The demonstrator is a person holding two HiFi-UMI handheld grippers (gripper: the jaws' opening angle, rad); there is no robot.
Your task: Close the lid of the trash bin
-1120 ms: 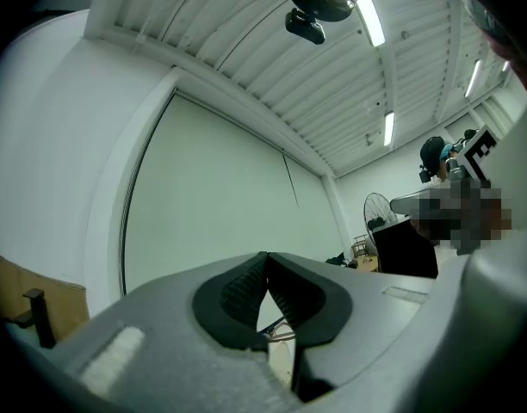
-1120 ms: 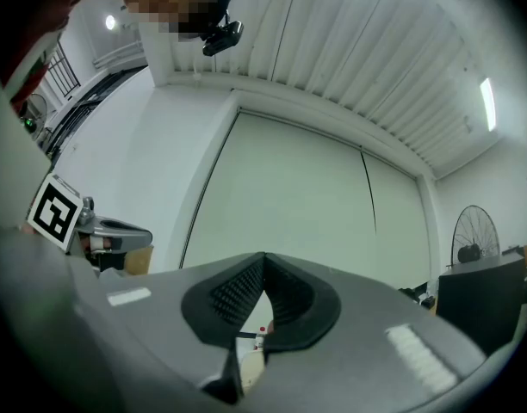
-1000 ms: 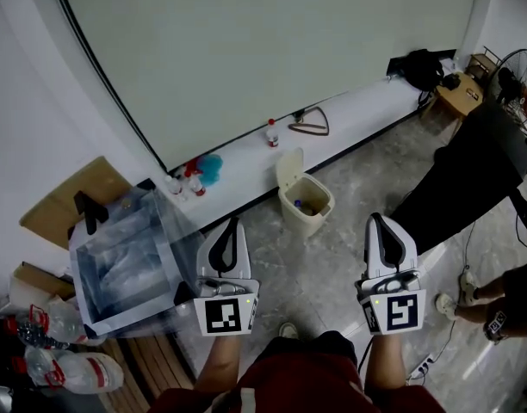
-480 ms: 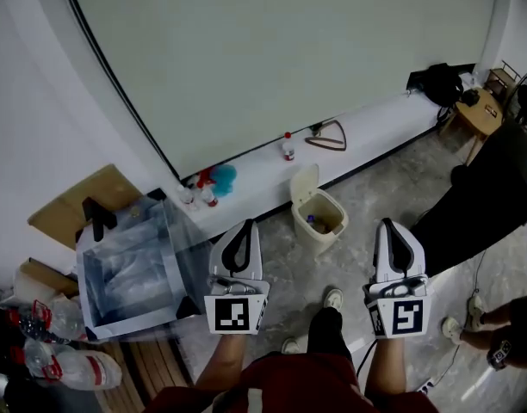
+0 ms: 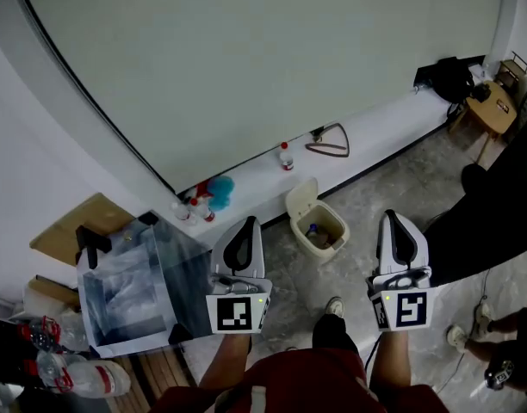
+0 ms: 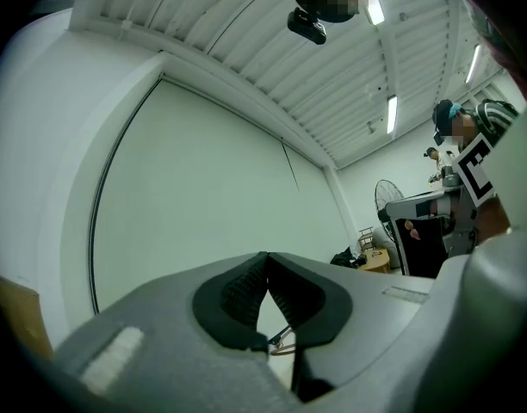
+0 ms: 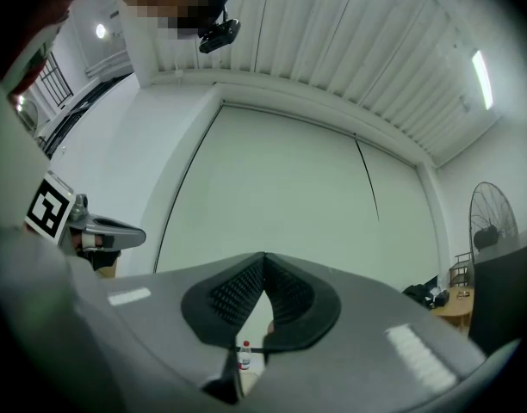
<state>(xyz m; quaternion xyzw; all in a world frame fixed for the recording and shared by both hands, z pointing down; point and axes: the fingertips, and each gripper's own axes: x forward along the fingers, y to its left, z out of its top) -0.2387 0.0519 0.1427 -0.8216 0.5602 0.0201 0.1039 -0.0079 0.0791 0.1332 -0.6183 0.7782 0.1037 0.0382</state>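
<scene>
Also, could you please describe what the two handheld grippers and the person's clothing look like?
The left gripper and right gripper match: white, tapered shells with black ribbed pads, each ending in a cube bearing a black-and-white square marker and a small light. The person wears a dark red top.

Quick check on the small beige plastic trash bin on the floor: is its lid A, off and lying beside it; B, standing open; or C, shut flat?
B: the lid stands up from the back edge of the small beige plastic trash bin, and the bin's inside shows in the head view.
</scene>
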